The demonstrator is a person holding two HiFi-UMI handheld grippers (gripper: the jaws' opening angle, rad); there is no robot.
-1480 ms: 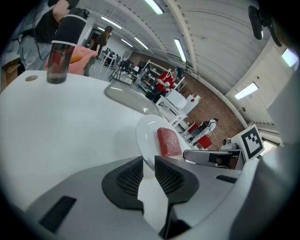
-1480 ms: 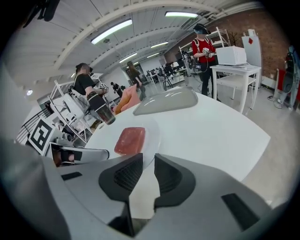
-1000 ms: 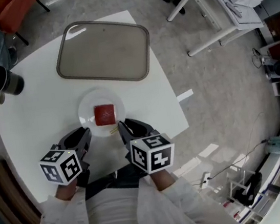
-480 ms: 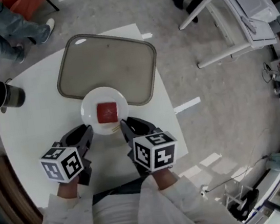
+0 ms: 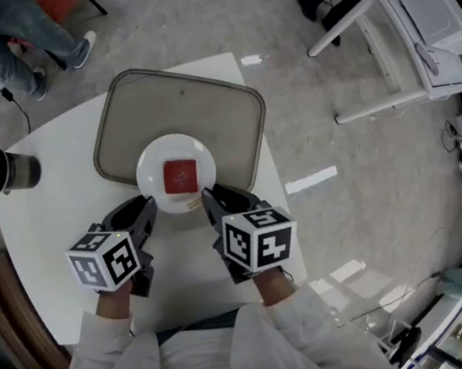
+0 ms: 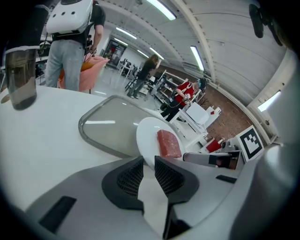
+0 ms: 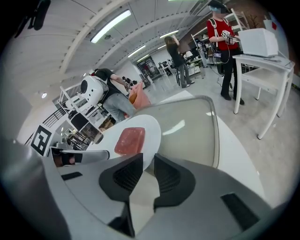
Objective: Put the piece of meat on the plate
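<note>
Across the worktop (image 5: pixel 47 214) and over the near edge of the tray (image 5: pixel 184 96) you moved the plate (image 5: pixel 148 167), previously short of it, left gripper (image 5: pixel 147 206) and right gripper (image 5: pixel 209 196) each clamped on its near rim, the piece of meat (image 5: pixel 180 176) lying centred on it, so the task appeared met.

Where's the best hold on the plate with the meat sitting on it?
On the plate, take the bare near rim, coming in low from the person's side: the rim is thin and the meat lies mid-plate. The left gripper and right gripper look shut there.
</note>
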